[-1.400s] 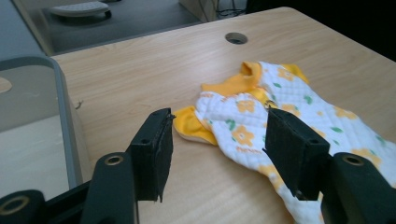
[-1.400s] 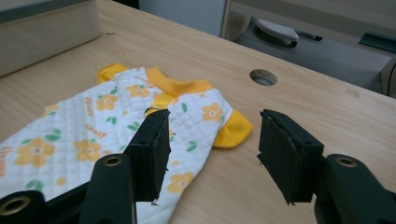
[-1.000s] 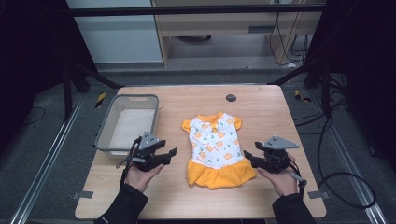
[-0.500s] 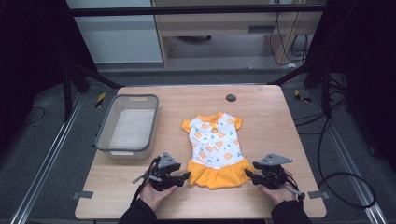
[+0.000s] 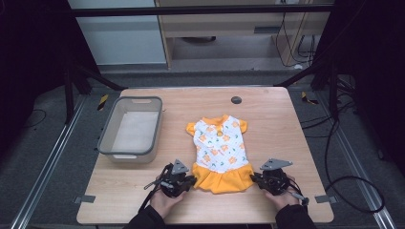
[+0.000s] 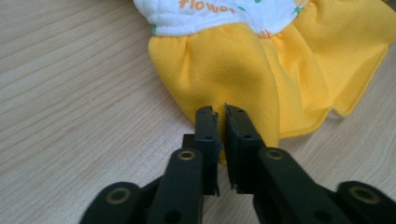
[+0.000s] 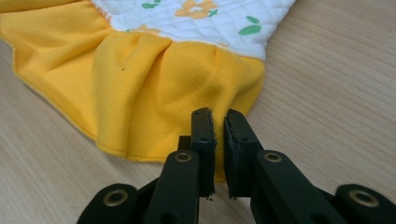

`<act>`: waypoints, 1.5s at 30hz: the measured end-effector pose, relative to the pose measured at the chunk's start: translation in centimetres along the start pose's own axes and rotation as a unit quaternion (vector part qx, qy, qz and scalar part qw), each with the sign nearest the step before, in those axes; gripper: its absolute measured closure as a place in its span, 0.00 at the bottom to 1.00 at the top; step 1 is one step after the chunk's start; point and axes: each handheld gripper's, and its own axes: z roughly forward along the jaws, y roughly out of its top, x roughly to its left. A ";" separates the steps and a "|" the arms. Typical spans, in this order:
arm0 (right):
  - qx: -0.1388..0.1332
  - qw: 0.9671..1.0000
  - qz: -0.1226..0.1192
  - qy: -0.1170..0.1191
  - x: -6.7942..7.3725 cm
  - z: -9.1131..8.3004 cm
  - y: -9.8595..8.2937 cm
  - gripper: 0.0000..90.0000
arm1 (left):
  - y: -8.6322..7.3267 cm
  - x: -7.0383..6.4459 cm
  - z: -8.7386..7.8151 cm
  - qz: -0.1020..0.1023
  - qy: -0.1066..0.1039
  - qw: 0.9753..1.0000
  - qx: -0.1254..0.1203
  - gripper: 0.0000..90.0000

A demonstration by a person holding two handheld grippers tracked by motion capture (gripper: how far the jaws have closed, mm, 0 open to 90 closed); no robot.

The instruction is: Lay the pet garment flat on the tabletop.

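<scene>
The small dress [image 5: 219, 151] lies flat on the bench [image 5: 277, 124], neck away from you, yellow skirt toward you. Your left tongs [image 6: 220, 122] are pinched on the skirt's hem at its left corner, jaws nearly together with yellow cloth between them. Your right tongs [image 7: 218, 125] grip the right corner the same way, though how much cloth they have is hard to judge. A grey bin [image 5: 107, 140] sits left of the dress, well apart.

Dress [image 6: 261, 56] top reads "flower", partly cut off.
</scene>
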 end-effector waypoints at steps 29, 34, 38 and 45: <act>-0.091 0.995 -0.024 0.026 1.9 -3.5 0.7 0.74 | 0.1 2.6 -7.9 -0.006 0.043 0.995 -0.092 0.72; -0.114 0.993 -0.013 0.021 1.0 -2.6 2.2 0.86 | 2.5 2.4 -6.1 0.010 0.050 0.994 -0.101 0.81; -0.115 0.993 -0.002 0.022 0.3 -1.0 3.4 0.95 | 3.8 2.2 -3.8 0.018 0.050 0.994 -0.094 0.91; -0.095 0.995 -0.001 0.023 0.1 2.2 4.4 0.94 | 4.6 1.8 0.5 0.027 0.031 0.997 -0.061 0.91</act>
